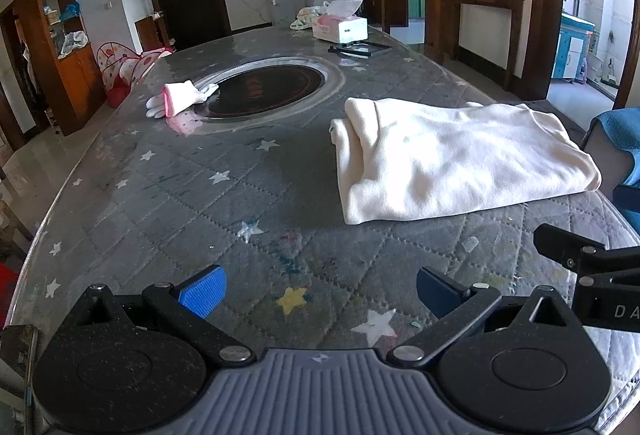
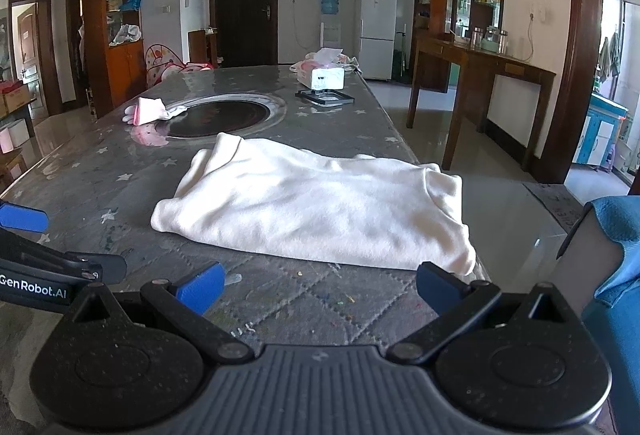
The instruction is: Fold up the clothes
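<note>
Where garment [image 2: 320, 203] lies, gloves [image 2: 148, 111] beyond.

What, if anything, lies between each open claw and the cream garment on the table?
Nothing visible does. Only bare quilted table cover separates the left claw and the right claw from the cream garment; the gloves lie farther back.

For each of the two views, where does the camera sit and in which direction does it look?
Left wrist: on the left gripper, facing along the table; the right gripper shows at the right edge.
Right wrist: on the right gripper, aimed at the cream garment; the left gripper shows at the left edge.
Both share the garment, white gloves and tissue box.
</note>
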Motion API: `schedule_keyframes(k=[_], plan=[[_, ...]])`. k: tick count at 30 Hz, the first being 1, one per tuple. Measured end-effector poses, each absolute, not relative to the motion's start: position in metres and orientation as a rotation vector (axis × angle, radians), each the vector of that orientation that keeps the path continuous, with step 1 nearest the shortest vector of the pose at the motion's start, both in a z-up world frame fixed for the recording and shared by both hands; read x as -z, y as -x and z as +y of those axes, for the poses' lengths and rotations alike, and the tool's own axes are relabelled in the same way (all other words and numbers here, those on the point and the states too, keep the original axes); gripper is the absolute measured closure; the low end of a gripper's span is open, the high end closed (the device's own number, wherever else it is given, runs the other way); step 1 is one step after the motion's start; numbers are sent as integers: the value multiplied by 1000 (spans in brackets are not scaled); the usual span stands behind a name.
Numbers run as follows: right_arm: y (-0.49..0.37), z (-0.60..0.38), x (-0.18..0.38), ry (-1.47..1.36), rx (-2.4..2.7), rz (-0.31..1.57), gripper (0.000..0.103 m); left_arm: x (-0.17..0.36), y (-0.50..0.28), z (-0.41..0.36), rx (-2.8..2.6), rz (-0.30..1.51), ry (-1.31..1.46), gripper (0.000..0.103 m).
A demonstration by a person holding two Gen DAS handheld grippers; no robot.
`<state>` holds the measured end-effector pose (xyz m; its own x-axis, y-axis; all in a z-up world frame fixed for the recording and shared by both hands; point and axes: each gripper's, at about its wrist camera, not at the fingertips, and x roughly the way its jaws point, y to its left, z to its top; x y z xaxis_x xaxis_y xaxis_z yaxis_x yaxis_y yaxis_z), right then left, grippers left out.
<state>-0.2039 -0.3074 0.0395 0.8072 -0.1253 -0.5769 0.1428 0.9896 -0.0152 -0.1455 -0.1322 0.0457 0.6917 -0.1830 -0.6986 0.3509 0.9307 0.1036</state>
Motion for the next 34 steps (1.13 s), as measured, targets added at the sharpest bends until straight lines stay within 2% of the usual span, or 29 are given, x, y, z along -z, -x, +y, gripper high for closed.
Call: schedule_keyframes(k=[34], plan=[[207, -306, -33, -39, 138, 630, 0, -38, 154, -141, 303, 729, -264, 0]])
